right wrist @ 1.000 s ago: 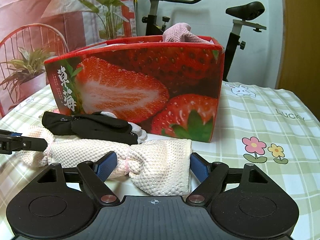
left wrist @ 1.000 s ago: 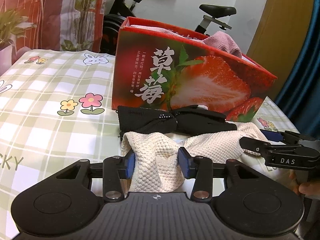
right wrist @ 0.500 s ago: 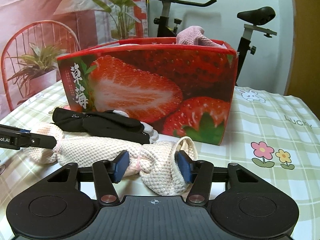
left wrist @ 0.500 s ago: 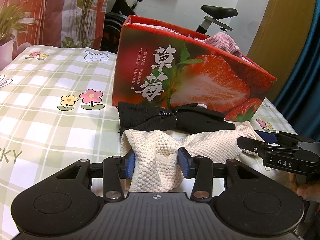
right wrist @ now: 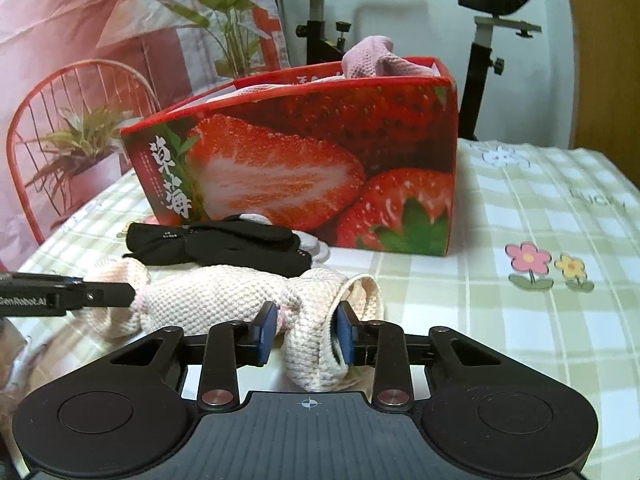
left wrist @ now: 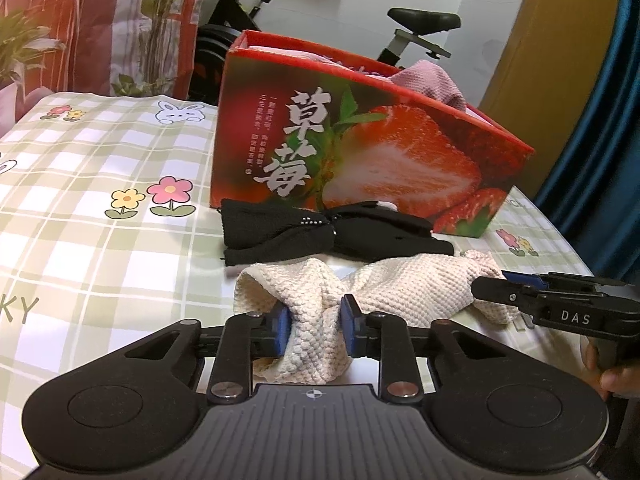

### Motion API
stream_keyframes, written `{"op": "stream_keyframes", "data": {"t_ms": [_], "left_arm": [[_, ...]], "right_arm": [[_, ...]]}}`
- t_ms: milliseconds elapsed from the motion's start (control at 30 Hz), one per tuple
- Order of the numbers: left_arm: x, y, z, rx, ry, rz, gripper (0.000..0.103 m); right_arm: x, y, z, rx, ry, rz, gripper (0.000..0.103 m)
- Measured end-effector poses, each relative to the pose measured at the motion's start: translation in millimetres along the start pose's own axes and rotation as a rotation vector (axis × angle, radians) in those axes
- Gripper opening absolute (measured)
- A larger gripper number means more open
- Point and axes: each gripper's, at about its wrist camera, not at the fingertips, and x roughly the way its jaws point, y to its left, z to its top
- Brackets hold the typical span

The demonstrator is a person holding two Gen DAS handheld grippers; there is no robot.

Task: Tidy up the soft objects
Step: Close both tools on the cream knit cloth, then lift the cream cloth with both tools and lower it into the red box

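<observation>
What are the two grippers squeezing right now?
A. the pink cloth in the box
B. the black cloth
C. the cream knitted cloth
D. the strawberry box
C. The left gripper pinches one end of the cream knitted cloth and the right gripper pinches the other end, while the black cloth lies untouched by the strawberry box.

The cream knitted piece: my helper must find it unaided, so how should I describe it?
Find the strawberry box on the checked tablecloth. Before it lies a black bundle; nearer still, the cream knitted piece, the only pale waffle-textured one, pinched at both ends.
</observation>
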Motion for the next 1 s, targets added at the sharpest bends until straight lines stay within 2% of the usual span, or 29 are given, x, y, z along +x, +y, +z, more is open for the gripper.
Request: {"op": "stream_keyframes", "data": {"t_ms": [100, 133, 267, 500, 633, 767, 900, 1000], "left_arm": [[-3.7, -1.5, -2.7, 0.001, 0.0, -0.011, 0.022], [-5.6, -2.3, -2.9, 0.001, -0.002, -0.012, 0.02], [-14.9, -7.8, -0.9, 0.019, -0.028, -0.025, 0.008], [-42.9, -15.5, 12.0, 0.052, -0.141, -0.028, 0.008], [-64.0, -19.5, 36.3, 0.055, -0.245, -0.033, 0.008], [-70.7, -28.0, 71.3, 0.071, -0.323, -0.037, 0.008], [-54.7, -32.1, 106.6, 0.074, -0.342, -0.028, 0.008], [-30.7, -31.1, 131.6, 0.063, -0.322, -0.01, 0.008]], "right_arm": [[-5.8, 2.8, -4.7, 0.015, -0.004, 0.003, 0.025], [-7.9, 4.1, -5.7, 0.014, -0.006, -0.002, 0.014], [-17.1, 8.9, -3.9, 0.008, -0.023, 0.002, 0.015], [-52.2, 16.6, 13.8, -0.013, -0.139, 0.015, 0.014], [-75.8, 18.7, 35.1, -0.017, -0.225, 0.024, 0.014], [-83.6, 19.2, 70.6, -0.022, -0.284, 0.026, 0.014], [-74.4, 17.8, 109.1, -0.029, -0.318, 0.004, 0.014], [-51.1, 12.2, 135.2, -0.028, -0.304, -0.027, 0.014]]}}
